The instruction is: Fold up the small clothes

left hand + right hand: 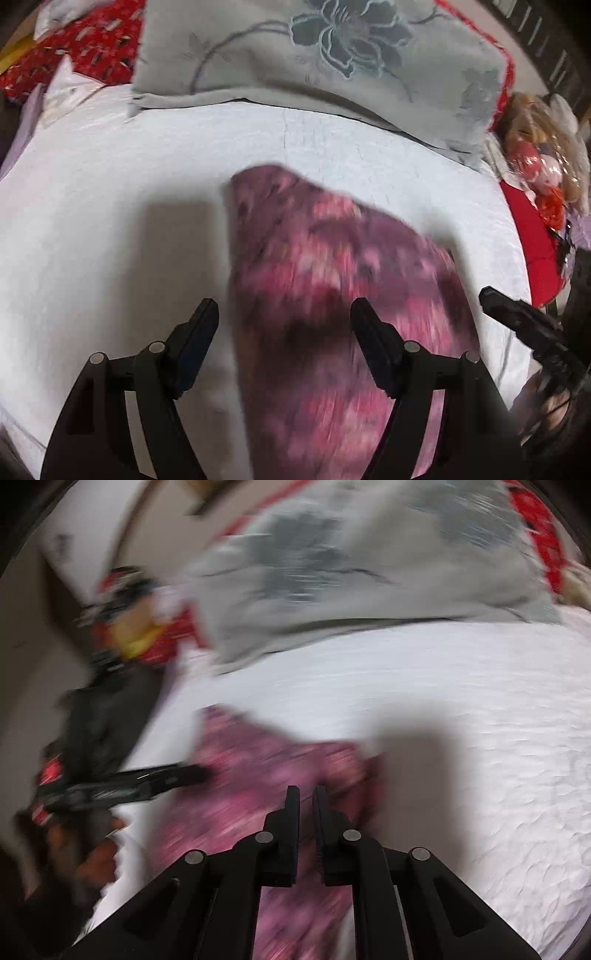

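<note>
A small pink and purple flowered garment (332,288) lies on the white bedsheet (110,221), blurred by motion. My left gripper (284,314) is open above the garment's near left part, nothing between its fingers. My right gripper (306,794) has its fingers almost together with a narrow gap, just above the garment (258,775); whether cloth is pinched there is unclear. The right gripper also shows in the left wrist view (517,314) at the garment's right edge. The left gripper shows blurred in the right wrist view (147,779).
A grey pillow with a flower print (325,55) lies at the back of the bed. Red patterned cloth (85,48) lies at the back left. A doll and red items (535,166) lie at the right edge. White sheet (480,738) spreads to the right.
</note>
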A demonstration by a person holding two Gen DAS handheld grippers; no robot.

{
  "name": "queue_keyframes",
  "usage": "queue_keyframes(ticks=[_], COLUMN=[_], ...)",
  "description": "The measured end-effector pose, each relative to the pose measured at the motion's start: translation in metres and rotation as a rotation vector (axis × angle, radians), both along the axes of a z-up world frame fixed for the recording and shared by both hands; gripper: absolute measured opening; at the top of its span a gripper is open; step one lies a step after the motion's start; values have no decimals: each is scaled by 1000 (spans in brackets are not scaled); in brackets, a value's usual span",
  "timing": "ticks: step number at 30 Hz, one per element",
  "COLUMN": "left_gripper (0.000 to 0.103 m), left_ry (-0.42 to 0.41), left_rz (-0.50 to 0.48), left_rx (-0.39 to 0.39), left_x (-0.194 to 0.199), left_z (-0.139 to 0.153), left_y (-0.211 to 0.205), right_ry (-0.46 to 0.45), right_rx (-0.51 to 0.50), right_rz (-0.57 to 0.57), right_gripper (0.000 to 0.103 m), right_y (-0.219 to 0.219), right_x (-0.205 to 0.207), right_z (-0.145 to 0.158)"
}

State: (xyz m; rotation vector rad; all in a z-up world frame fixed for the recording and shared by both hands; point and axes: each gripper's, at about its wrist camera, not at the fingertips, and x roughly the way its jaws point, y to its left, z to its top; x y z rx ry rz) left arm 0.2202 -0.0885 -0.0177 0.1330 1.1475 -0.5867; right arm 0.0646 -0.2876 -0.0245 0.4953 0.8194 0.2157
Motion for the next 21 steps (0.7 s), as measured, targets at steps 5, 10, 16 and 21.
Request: queue_keyframes(ticks=[5, 10, 16, 21], left_gripper=[83, 81, 86, 87], left_ry=[88, 44, 23, 87], left_rz=[22, 44, 9, 85], left_rx=[17, 0, 112, 40], left_x=[-21, -48, -91, -104], left_z=[-44, -4, -38, -27], left_y=[10, 30, 27, 50], right_ry=[125, 131, 227, 204], right_rx=[-259, -176, -308, -291], right_rz=[59, -49, 49, -55], right_gripper=[42, 45, 63, 67], right_y=[34, 20, 45, 39], right_x=[-18, -46, -87, -104], right_z=[-36, -19, -46, -27])
